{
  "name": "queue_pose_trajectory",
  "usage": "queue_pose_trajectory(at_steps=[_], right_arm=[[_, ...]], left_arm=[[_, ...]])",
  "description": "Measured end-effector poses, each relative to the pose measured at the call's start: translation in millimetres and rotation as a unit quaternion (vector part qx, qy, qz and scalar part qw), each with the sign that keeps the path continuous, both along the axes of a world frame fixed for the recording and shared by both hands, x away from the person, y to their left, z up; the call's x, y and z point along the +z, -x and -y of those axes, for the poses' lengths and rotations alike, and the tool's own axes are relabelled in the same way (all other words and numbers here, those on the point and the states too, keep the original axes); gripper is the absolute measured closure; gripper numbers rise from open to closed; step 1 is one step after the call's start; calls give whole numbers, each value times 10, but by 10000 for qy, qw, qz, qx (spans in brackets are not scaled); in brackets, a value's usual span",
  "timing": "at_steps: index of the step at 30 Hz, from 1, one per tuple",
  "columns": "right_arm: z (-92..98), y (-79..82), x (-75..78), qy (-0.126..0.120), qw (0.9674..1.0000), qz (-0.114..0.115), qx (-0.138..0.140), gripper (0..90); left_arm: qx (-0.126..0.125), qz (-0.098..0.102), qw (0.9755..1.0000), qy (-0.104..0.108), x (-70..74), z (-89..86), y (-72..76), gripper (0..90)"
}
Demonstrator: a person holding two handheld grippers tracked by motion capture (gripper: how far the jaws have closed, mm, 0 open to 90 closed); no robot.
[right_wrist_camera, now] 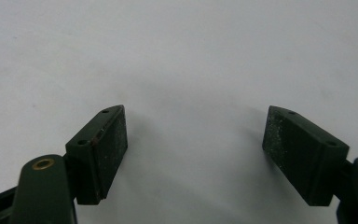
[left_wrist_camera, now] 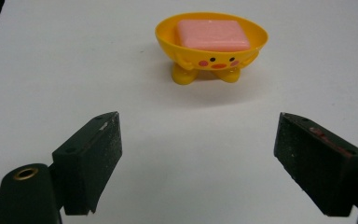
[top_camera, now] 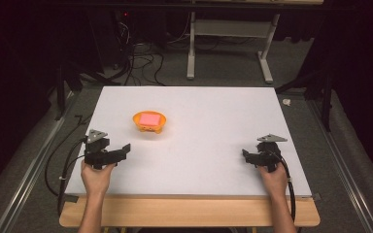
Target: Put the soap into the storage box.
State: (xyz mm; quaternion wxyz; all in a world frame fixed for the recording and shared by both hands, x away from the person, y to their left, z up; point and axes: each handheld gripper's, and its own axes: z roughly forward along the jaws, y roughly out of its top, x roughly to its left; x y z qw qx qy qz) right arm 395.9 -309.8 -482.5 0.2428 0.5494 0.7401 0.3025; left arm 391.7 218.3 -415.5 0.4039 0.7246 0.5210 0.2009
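Left hand-held gripper, jaws wide, is aimed at pink soap bar in yellow duck-faced plastic dish; approach judged pending.

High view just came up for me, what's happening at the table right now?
A person holds a gripper in each hand near the table's front edge. The left gripper is open and aimed at a yellow soap dish with a pink soap bar lying in it. The right gripper is open over bare table. Nothing is grasped yet.
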Motion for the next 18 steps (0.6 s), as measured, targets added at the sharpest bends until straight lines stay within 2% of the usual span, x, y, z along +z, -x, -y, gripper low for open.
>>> queue_pose_trajectory(at_steps=[3, 18], right_arm=[[0, 0, 0, 2, 10000, 1, -1, 225], [0, 0, 0, 4, 10000, 3, -1, 225]], left_arm=[[8, -38, 10000, 29, -26, 5, -12, 158], [-96, -231, 9996, -141, -180, 126, -115, 158]])
